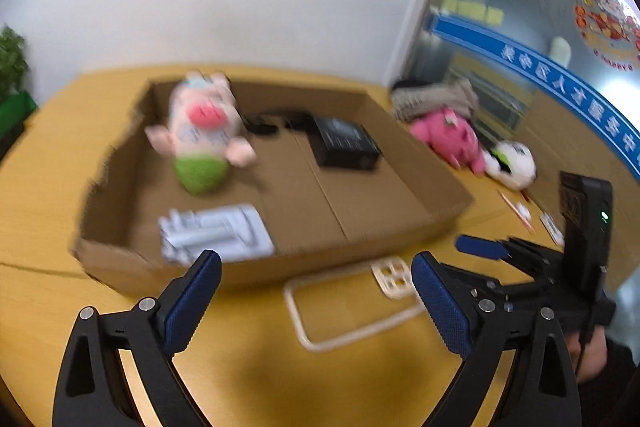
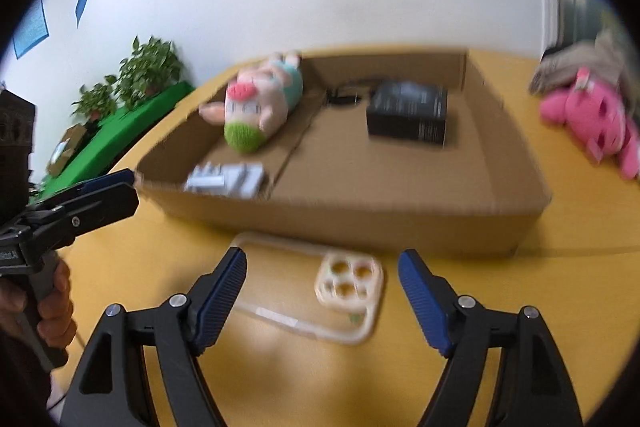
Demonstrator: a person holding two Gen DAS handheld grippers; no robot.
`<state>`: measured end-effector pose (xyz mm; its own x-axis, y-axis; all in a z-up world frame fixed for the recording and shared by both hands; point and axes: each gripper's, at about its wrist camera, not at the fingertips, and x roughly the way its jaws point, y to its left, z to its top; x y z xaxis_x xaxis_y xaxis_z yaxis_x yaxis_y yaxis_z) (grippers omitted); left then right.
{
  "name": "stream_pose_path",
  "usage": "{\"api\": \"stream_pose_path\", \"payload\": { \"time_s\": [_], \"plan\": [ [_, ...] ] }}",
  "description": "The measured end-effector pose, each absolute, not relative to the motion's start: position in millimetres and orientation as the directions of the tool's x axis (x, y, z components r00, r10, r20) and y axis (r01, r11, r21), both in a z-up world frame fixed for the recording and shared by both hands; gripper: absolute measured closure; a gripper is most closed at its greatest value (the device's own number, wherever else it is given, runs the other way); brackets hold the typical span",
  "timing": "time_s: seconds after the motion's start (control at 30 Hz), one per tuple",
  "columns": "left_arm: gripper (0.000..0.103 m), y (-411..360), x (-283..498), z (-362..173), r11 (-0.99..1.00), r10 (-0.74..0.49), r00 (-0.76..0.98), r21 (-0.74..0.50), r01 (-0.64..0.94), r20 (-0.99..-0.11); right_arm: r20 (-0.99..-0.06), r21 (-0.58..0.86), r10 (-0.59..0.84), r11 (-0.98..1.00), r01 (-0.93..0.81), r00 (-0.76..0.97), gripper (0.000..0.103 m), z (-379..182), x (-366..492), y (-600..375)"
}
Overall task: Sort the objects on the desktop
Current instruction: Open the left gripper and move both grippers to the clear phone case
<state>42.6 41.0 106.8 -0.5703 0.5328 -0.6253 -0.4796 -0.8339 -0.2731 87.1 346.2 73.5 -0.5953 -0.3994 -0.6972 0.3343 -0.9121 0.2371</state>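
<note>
Two grippers, left and right, both with jaws released, empty; clear cream-rimmed phone case lies on yellow table beside shallow cardboard box's near wall; judged next: right gripper descends, clamps case rim.

Right tongs: hanging spread wide above the phone case, gripping nothing.
Phone case: lying flat on the counter, just beside the cardboard box.
</note>
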Motion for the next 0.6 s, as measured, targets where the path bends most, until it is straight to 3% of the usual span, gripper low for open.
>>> {"api": "stream_pose_path", "payload": {
  "time_s": [0.17, 0.27, 0.33, 0.6],
  "plan": [
    [0.005, 58, 33, 63, -0.817, 0.538, -0.463, -0.301, -0.492, -0.704, -0.764, 0.309, -0.457, -0.879, 0.364, -0.455, 0.025, 27, 76, 362],
    [0.007, 70, 21, 39, -0.815, 0.528, -0.384, -0.326, -0.479, -0.757, -0.739, 0.322, -0.505, -0.846, 0.425, -0.446, 0.022, 22, 77, 352],
    [0.014, 74, 18, 30, -0.793, 0.553, -0.331, -0.361, -0.490, -0.765, -0.724, 0.349, -0.542, -0.821, 0.451, -0.427, 0.022, 20, 77, 345],
    [0.017, 59, 74, 29, -0.743, 0.514, -0.276, -0.260, -0.617, -0.812, -0.727, 0.317, -0.598, -0.730, 0.606, -0.339, 0.017, 24, 131, 318]
  ]
}}
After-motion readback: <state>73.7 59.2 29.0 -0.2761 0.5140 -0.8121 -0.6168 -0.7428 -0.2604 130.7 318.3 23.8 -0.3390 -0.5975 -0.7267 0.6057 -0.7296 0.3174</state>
